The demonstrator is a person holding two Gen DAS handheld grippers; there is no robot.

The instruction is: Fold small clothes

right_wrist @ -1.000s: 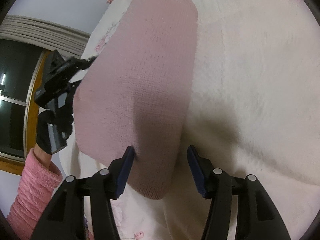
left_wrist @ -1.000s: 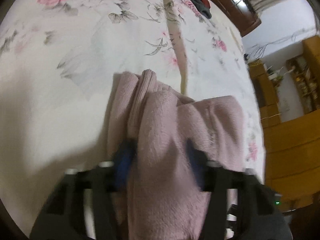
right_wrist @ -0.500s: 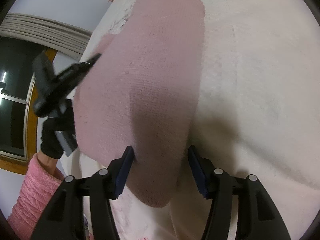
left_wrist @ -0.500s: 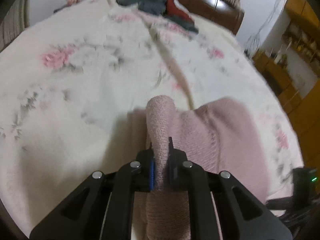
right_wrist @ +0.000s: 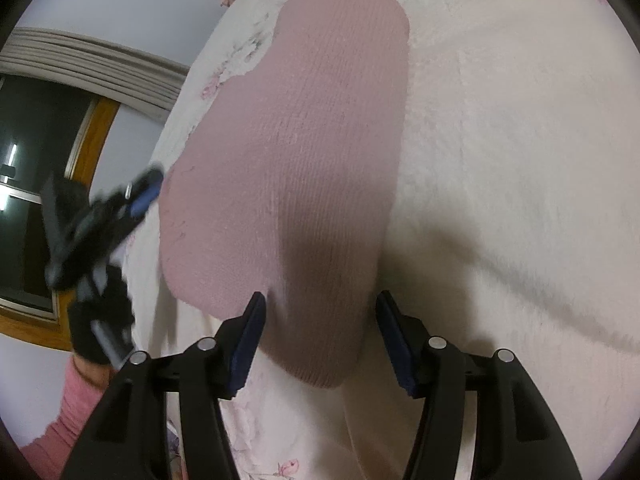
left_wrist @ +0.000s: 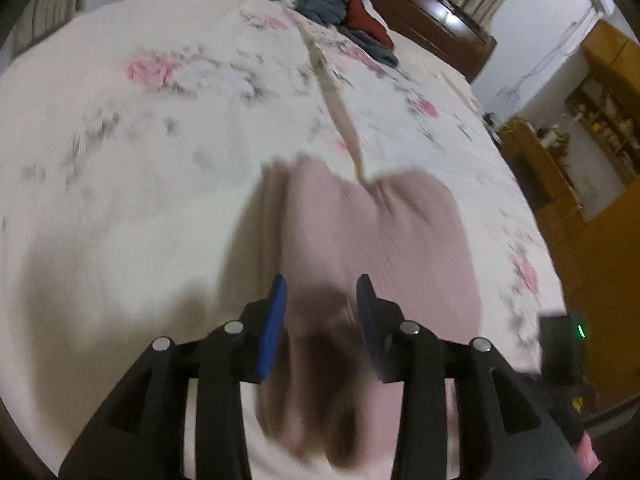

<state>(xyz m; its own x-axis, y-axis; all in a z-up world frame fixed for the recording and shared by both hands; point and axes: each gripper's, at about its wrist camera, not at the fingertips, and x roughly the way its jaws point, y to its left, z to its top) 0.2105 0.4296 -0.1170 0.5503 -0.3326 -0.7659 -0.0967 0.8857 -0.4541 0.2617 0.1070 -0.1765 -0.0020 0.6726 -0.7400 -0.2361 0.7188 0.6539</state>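
Pink knit garment (right_wrist: 296, 152) lies flat on the floral bedspread (left_wrist: 120, 184), already doubled into a compact oblong w/ rounded ends; in the left wrist view it shows as a blurred pink mound (left_wrist: 372, 236) just ahead of the jaws. Step in hand looks like the end of one fold: cloth is down, neither tool pinching it.

Left gripper (left_wrist: 322, 296): jaws moderately apart, blue pads either side of the garment's near part, nothing clamped; view is motion-blurred, so contact w/ the cloth can't be judged. From the right wrist view the same tool (right_wrist: 136, 196) sits beside the garment's left edge, held by a gloved hand (right_wrist: 100, 324) w/ a pink sleeve (right_wrist: 76, 404) below.

Right gripper (right_wrist: 320, 312): jaws wide, straddling the garment's near rounded end w/o gripping; cloth passes between the pads, apparently underneath them.

Next move prob. calls for one of two things: pinch the near end and carry it over toward the far end for a last halving, or, if the fold is judged done, shift the bundle aside. A pile of dark clothes (left_wrist: 328, 0), well beyond the garment at the bedspread's far side, may supply the next piece.
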